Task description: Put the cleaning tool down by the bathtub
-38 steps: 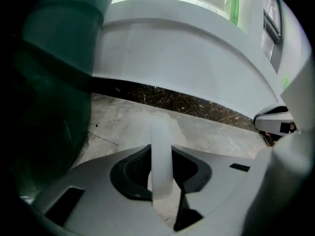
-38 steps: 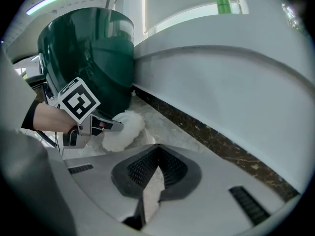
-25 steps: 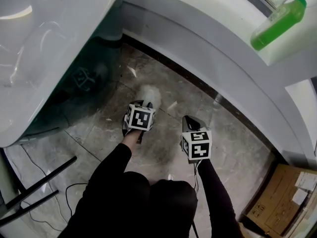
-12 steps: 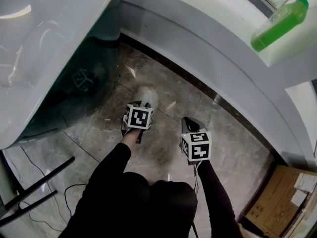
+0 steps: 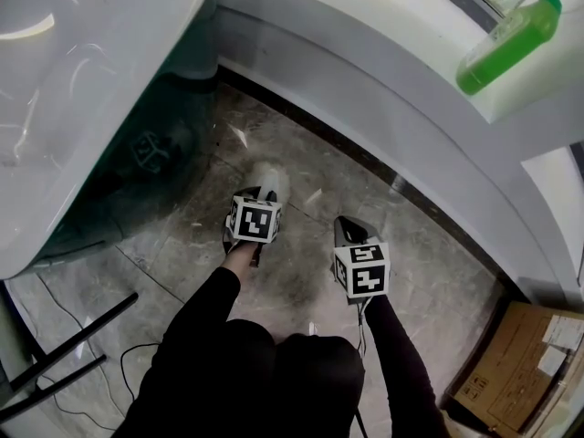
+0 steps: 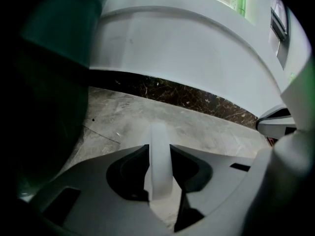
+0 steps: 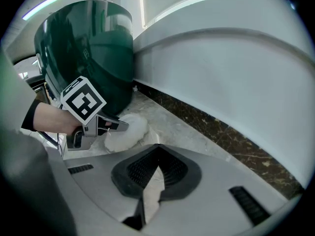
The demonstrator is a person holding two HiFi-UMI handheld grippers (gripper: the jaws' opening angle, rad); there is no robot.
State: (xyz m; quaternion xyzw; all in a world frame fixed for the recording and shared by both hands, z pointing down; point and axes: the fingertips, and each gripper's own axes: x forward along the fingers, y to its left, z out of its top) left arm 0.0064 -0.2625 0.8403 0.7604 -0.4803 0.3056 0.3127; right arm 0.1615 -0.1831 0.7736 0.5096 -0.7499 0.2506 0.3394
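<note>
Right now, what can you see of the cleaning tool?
The tool has a fluffy white head, soft like cloth or wool, lying on the grey floor beside the tub and its white wall. Its flat white handle rises between the jaws of the left claw, which have just been opening; no gap to the handle shows.

Grey marble floor (image 5: 429, 263), dark stone strip (image 5: 315, 122) along its curved edge; cardboard box (image 5: 516, 363) at lower right.
</note>
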